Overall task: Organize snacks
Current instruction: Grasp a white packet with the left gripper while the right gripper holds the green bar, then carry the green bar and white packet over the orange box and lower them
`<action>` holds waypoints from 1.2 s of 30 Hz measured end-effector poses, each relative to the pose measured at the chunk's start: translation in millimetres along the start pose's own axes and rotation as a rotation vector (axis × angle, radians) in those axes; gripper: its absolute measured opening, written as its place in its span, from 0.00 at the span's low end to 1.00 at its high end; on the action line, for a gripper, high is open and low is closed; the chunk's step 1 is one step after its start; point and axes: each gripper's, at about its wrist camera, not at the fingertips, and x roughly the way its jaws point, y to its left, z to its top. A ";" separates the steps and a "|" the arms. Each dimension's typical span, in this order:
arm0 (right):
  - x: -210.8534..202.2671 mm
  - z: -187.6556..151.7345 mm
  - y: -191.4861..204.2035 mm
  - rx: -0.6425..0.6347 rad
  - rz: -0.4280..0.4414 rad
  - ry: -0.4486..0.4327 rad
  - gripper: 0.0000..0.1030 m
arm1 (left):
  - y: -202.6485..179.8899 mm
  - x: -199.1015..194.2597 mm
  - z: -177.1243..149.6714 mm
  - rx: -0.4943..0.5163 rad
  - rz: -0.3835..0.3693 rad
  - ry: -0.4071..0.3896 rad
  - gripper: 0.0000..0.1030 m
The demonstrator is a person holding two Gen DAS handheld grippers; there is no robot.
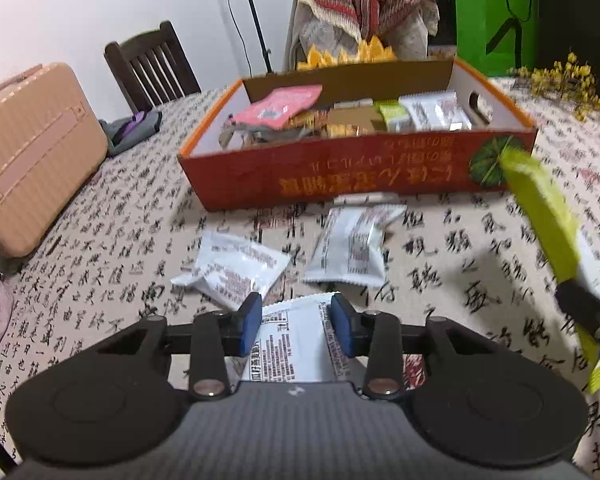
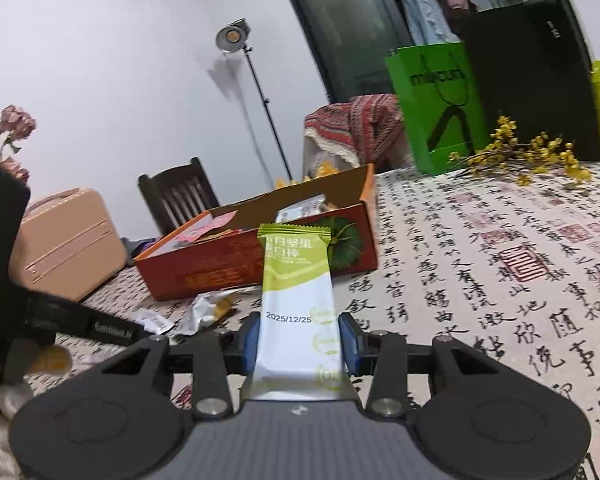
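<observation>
An orange cardboard box [image 1: 340, 176] holding several snack packets stands on the table; it also shows in the right wrist view [image 2: 228, 272]. My left gripper [image 1: 296, 326] is shut on a white snack packet [image 1: 292, 340], low over the table. Two more white packets [image 1: 236, 268] [image 1: 352, 244] lie between it and the box. My right gripper [image 2: 298, 340] is shut on a green and white snack bar [image 2: 296, 304], held up in front of the box. That bar also shows at the right of the left wrist view [image 1: 544, 216].
The table has a calligraphy-print cloth [image 2: 480, 280]. A pink case [image 1: 32, 156] sits at the left, a dark chair [image 1: 152, 64] behind. A green bag [image 2: 436, 108] and yellow flowers [image 2: 528, 156] stand at the back right. A crumpled wrapper [image 2: 208, 308] lies near the box.
</observation>
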 end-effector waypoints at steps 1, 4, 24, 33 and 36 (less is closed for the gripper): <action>-0.3 0.0 -0.6 0.001 0.013 0.002 0.39 | 1.0 -3.7 1.3 -0.006 0.001 -0.017 0.38; 1.6 -0.3 -1.1 0.006 0.024 0.022 0.39 | 6.3 -12.0 2.9 -0.022 -0.017 -0.051 0.38; -19.9 15.1 23.2 0.023 -0.196 -0.091 0.39 | 61.1 -38.7 -7.6 -0.071 -0.299 -0.276 0.38; -21.0 40.6 58.6 -0.044 -0.188 -0.127 0.39 | 72.5 -46.7 8.6 -0.120 -0.322 -0.311 0.38; -15.1 48.1 67.8 -0.058 -0.181 -0.140 0.39 | 79.4 -52.6 16.5 -0.129 -0.313 -0.341 0.38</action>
